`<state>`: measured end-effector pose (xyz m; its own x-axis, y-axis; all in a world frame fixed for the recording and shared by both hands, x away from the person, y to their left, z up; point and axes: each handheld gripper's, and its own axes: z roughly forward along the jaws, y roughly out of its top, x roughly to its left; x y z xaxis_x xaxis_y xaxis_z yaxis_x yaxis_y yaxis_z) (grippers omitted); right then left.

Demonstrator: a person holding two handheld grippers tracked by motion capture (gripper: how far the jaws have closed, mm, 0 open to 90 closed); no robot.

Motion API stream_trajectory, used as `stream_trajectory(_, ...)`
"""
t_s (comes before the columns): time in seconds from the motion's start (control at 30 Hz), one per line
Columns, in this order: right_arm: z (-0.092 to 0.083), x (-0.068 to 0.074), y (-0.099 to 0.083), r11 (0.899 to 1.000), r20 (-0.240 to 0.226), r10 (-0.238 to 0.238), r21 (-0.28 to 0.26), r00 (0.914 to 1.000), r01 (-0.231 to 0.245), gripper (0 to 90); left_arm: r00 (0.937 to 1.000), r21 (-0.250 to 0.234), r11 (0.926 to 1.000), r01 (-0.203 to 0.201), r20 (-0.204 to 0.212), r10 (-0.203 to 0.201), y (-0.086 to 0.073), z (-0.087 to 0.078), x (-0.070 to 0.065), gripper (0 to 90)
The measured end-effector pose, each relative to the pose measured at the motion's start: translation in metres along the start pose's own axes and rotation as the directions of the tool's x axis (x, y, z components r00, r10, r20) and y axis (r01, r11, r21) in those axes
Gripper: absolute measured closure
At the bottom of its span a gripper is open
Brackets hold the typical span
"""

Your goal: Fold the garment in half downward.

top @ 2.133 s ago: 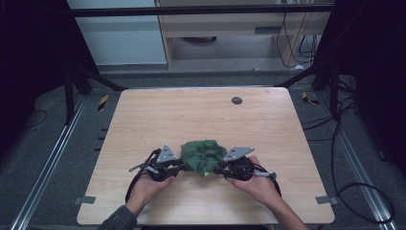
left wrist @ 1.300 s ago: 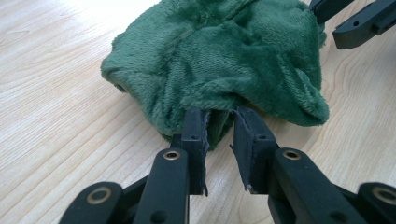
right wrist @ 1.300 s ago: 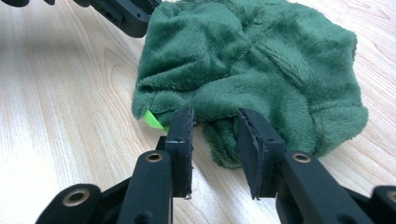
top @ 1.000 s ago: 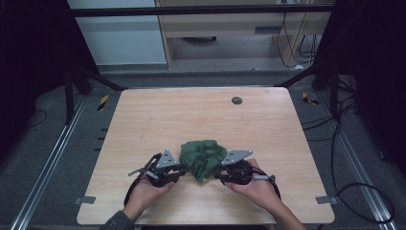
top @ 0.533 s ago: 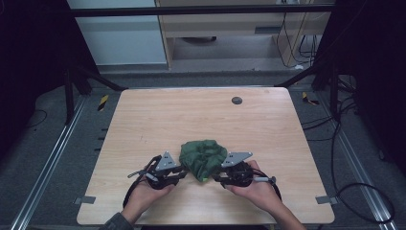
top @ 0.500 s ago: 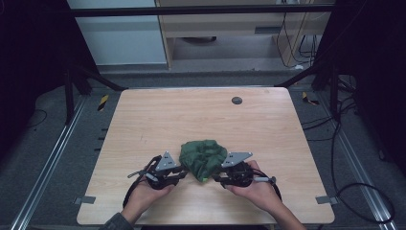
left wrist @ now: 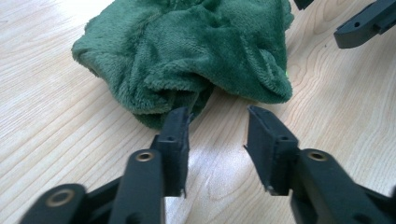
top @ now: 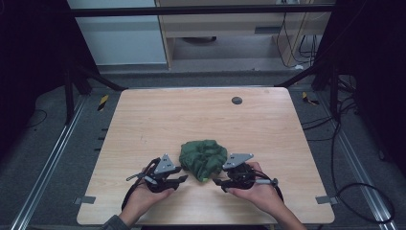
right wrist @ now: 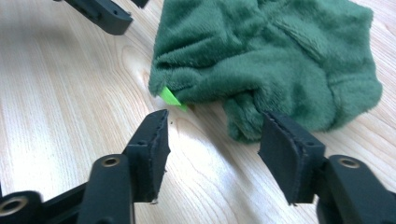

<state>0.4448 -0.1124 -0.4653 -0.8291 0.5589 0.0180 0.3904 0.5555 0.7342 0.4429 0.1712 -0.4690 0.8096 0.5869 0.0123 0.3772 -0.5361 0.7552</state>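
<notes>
Two grippers, left (top: 178,179) and right (top: 219,182), flank our green cloth (top: 203,158), bunched near the table's (top: 143,120) front edge. Both have just been opening and now stand released, nothing pinched. We judge the plush light, soft and floppy; its near folds look best to grab. A bright green tag (right wrist: 170,98) peeks out.

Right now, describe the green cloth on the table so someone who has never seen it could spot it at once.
Look at the near half of the light wooden table. Between the left gripper and the right gripper lies a crumpled dark green plush cloth. It is the only soft thing there, with a bright green tag at its edge.
</notes>
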Motion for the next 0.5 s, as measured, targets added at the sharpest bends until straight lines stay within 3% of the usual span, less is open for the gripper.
stream_trajectory(0.13, -0.004, 0.0, -0.005, 1.0, 0.024, 0.004, -0.002, 0.9997, -0.004, 36.2, 0.9999, 0.002, 0.9999, 0.014, -0.007, -0.014, -0.001, -0.001, 0.0, 43.0)
stream_trajectory(0.5, -0.012, -0.005, -0.011, 1.0, 0.063, 0.015, -0.004, 0.9979, -0.015, 21.4, 0.9995, 0.014, 0.9994, 0.032, -0.008, -0.032, -0.004, -0.004, -0.002, 25.3)
